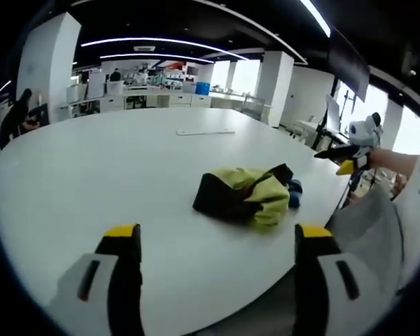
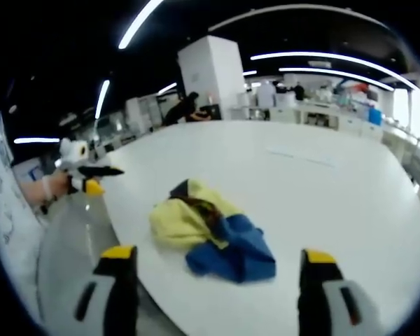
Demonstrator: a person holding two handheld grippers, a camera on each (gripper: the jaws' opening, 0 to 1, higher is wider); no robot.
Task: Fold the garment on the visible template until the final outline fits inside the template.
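You are holding both grippers above the near edge of a large white bench (image 1: 126, 175), and neither one is touching anything. In the left gripper view, your left gripper (image 1: 217, 241) is standing with its jaws spread wide apart and nothing between them but bare bench top. In the right gripper view, your right gripper (image 2: 220, 262) is likewise standing wide open and carrying nothing.

The garment (image 1: 248, 192) is lying crumpled in a loose heap on the bench, near the edge closest to you. From the left it is showing black and yellow-green cloth with a bit of blue at its far side; in the right gripper view the same heap is showing a yellow part toward the left and a blue part toward the right, with the blue part lying between the right gripper's jaws but well ahead of them.

Your right gripper is also showing at the right side of the left gripper view, held off the bench beyond its edge, well apart from the garment. A thin flat white strip (image 1: 205, 131) is lying farther back on the bench.

I cannot make out any template outline under or around the garment.
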